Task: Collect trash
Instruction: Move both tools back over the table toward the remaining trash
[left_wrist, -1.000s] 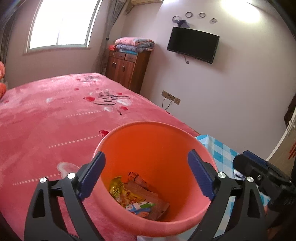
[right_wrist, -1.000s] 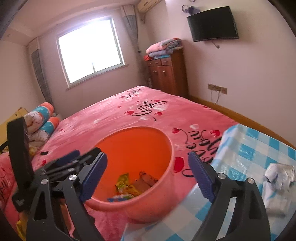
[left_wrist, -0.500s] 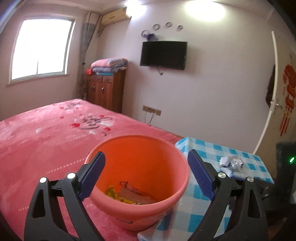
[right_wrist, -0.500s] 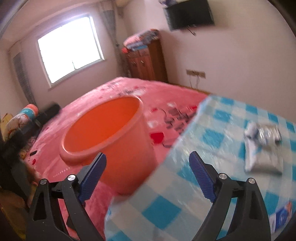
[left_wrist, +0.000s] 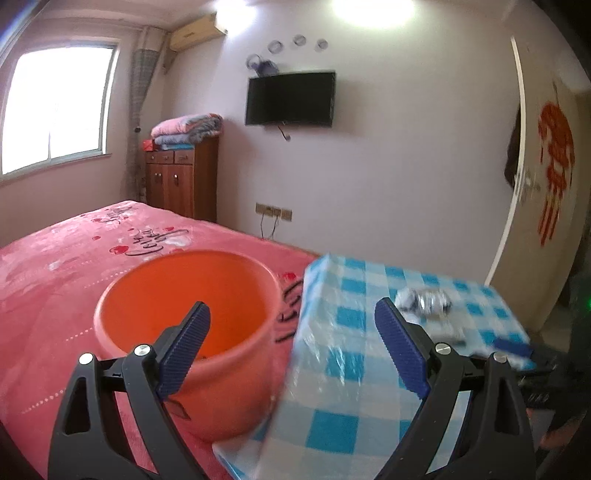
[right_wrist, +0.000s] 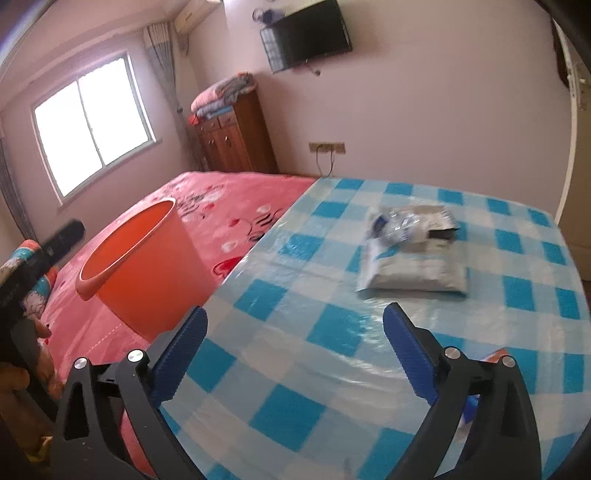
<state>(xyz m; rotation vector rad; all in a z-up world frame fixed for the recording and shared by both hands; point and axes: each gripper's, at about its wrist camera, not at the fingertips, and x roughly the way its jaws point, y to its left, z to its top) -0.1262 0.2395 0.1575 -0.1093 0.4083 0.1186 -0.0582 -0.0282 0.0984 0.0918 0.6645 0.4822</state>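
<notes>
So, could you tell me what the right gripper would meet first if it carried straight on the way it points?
Probably the checked tablecloth: the open right gripper angles down at bare cloth, short of the grey packet. Depth is hard to judge.

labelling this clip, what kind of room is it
Most likely a home bedroom: a bed with a pink blanket, a wooden cabinet with folded blankets on top, and a wall-mounted TV. A table with a checked cloth stands beside the bed.

Glossy plastic tablecloth (right_wrist: 332, 325), smooth plastic bucket (right_wrist: 147, 266), plush blanket (left_wrist: 55, 280)
</notes>
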